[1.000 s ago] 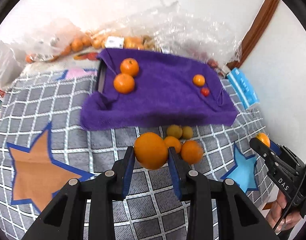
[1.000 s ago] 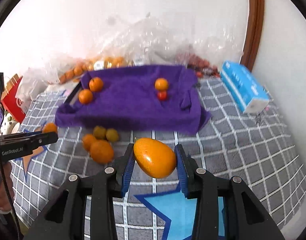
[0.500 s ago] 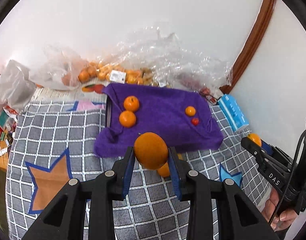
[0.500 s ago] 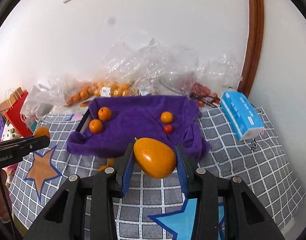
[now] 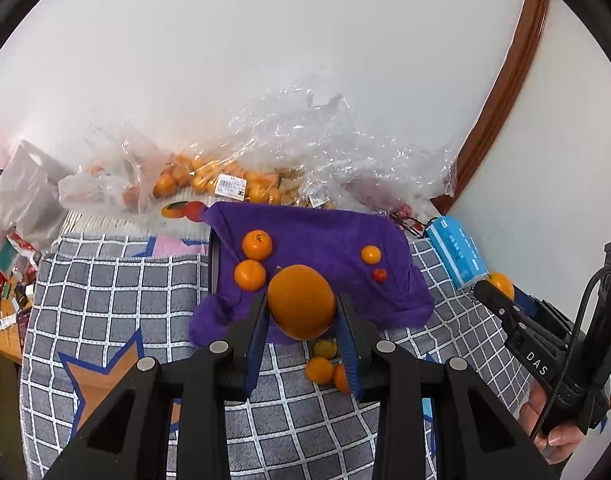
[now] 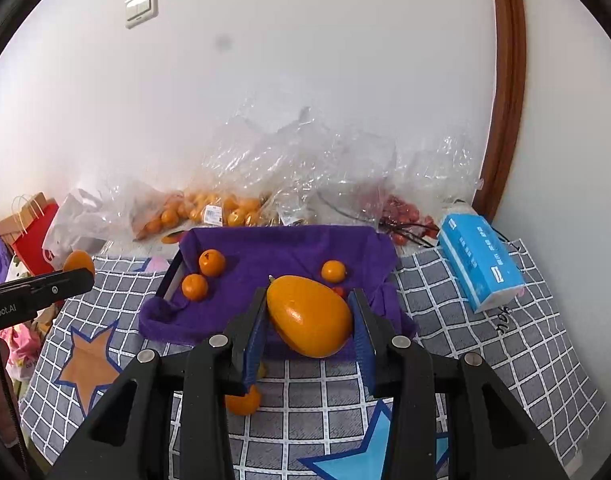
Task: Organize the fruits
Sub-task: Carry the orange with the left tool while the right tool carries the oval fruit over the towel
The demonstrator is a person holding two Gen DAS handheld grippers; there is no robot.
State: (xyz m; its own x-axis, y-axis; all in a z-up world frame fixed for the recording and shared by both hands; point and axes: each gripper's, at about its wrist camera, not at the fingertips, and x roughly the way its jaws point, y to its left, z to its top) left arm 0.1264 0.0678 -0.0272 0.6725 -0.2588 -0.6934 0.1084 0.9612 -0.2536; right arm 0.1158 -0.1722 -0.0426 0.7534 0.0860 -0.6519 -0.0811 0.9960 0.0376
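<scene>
1. Gripping a round orange (image 5: 301, 302), the left gripper (image 5: 301, 320) had both blue pads pressed against its sides, so the fruit sat right between the fingers, up off the table.
2. Same deal on the other side: the right gripper (image 6: 310, 320) was clamped on an egg-shaped orange fruit (image 6: 309, 316), pointy end toward the left finger.
3. Just past the fingertips lay the purple towel (image 6: 289, 248), draped over a tray. On it, beyond the left finger, two tangerines (image 6: 203, 274) sat almost touching. Beyond the right finger sat a smaller orange (image 6: 333, 271) with a little red fruit (image 5: 379, 275) just beside it.
4. Under the left gripper's fingers, a few small loose fruits (image 5: 323, 362) lay bunched on the grey checked cloth (image 5: 117, 292), on the near side of the towel.
5. Way behind the towel were clear plastic bags of oranges (image 5: 209, 180) against the wall, and a blue tissue pack (image 6: 481, 264) off beyond the right finger.
6. Each camera caught the other gripper at the frame edge with its orange poking out.
</scene>
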